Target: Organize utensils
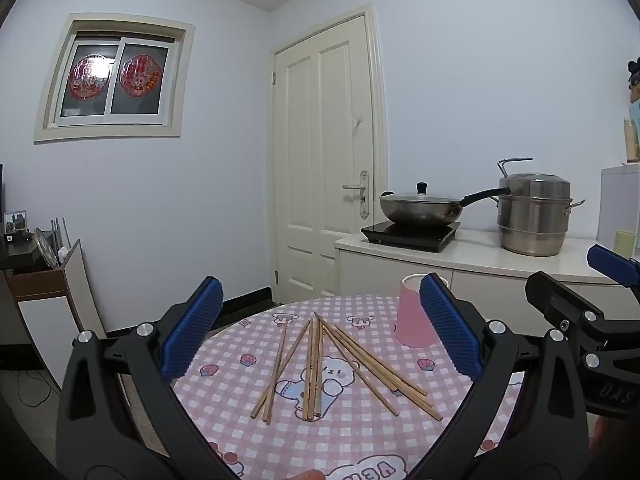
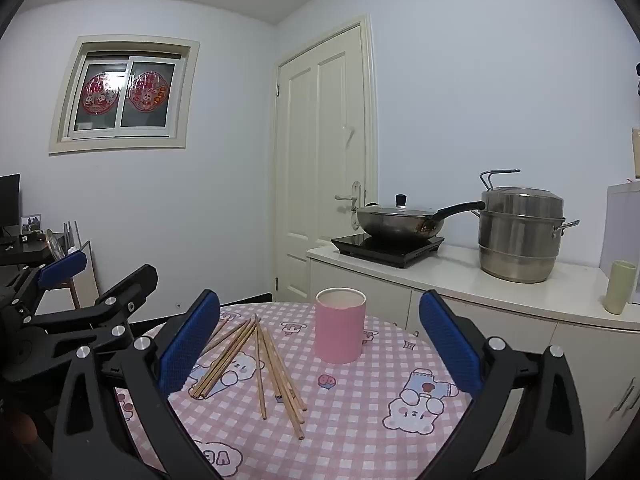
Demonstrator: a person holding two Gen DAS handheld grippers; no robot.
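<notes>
Left gripper (image 1: 320, 332) at left, jaws spread wide, gripping nothing. Loose wooden chopsticks (image 1: 320, 364) scattered flat on the checkered surface (image 1: 360, 432), just ahead of those jaws. Farther right, upright pink cup (image 2: 340, 326), apart from the chopsticks. Right gripper (image 2: 320, 338) likewise wide open, empty.

Bare wooden chopsticks (image 1: 332, 364) lie loose and flat on the pink checked counter (image 1: 360, 436), scattered in a rough fan, some crossing or touching at their far ends and spreading toward the near edge. A pink cup (image 2: 340, 326) stands upright just beside them, open-topped, apart from the sticks.
</notes>
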